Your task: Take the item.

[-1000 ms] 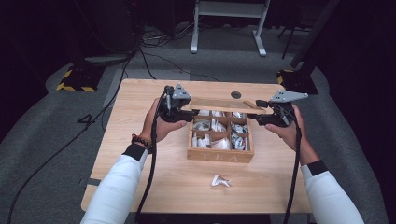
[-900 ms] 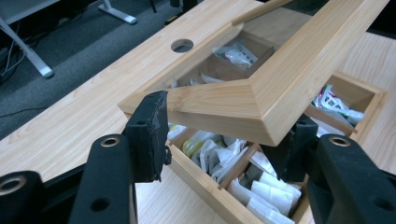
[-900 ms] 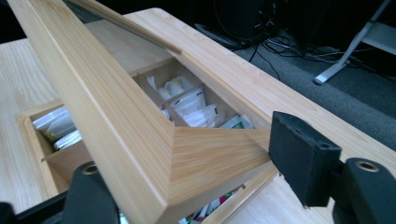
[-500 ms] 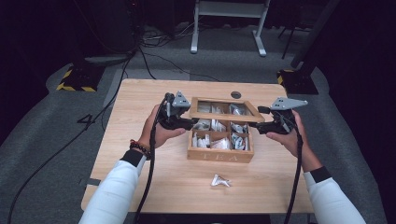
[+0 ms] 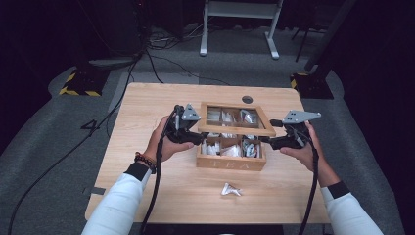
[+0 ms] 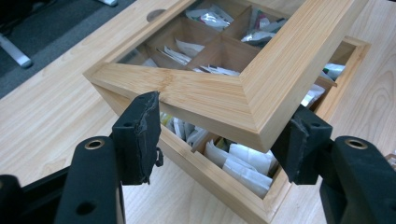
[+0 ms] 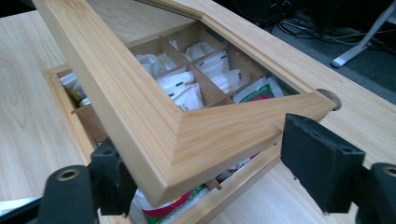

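Dark floor surrounds the wooden table (image 5: 147, 117); left gripper (image 5: 195, 138) and right gripper (image 5: 268, 140), both just opening, bracket the lid's (image 5: 237, 129) 2 front corners, pads slack. Lid hovers tilted above the tea box (image 5: 230, 162), not yet seated.

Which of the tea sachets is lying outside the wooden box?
The crumpled white sachet that lies alone on the bare table, in front of the tea box. All other sachets sit in the box's compartments, under the raised lid.

High view looks down; both gripper views closely share the lid (image 6: 243, 93).
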{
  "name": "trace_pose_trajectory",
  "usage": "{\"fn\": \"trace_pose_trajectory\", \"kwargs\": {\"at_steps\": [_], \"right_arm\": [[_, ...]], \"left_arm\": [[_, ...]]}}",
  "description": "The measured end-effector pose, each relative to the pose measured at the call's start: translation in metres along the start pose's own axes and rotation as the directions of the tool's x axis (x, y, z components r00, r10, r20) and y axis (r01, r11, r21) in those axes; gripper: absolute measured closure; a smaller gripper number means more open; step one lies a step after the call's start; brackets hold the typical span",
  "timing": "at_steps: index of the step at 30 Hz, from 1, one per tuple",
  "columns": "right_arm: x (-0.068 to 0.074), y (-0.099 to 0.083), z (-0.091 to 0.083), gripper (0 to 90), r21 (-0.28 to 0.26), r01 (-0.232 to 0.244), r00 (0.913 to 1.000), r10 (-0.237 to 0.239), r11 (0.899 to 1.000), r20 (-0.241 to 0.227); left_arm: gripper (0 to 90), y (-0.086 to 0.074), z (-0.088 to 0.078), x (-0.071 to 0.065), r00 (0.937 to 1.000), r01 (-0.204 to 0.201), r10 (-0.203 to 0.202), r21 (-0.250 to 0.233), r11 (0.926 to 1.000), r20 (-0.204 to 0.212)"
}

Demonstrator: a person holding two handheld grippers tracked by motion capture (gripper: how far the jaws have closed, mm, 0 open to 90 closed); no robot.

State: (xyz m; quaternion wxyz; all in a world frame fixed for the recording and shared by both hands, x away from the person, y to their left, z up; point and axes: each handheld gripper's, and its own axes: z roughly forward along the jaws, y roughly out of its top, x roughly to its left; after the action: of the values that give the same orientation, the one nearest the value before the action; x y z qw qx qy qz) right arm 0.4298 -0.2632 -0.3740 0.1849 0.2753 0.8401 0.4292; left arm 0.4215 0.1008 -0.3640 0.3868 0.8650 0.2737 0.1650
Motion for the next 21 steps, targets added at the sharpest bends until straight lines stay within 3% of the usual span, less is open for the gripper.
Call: {"fn": "trace_pose_trajectory", "kwargs": {"at_steps": [7,21], "right_arm": [[0.006,-0.006,0.000,21.7,-0.002,0.003,1.0000,-0.003,1.000,-0.006],[0.014,-0.021,0.002,20.9,0.026,0.012,0.9999,-0.011,1.000,-0.010]], "left_arm": [[37.3,-0.007,0.002,-0.003,1.0000,-0.001,0.001,0.005,1.0000,0.009],[36.0,-0.021,0.008,-0.012,0.9991,-0.043,0.043,0.040,0.9983,-0.002]]}}
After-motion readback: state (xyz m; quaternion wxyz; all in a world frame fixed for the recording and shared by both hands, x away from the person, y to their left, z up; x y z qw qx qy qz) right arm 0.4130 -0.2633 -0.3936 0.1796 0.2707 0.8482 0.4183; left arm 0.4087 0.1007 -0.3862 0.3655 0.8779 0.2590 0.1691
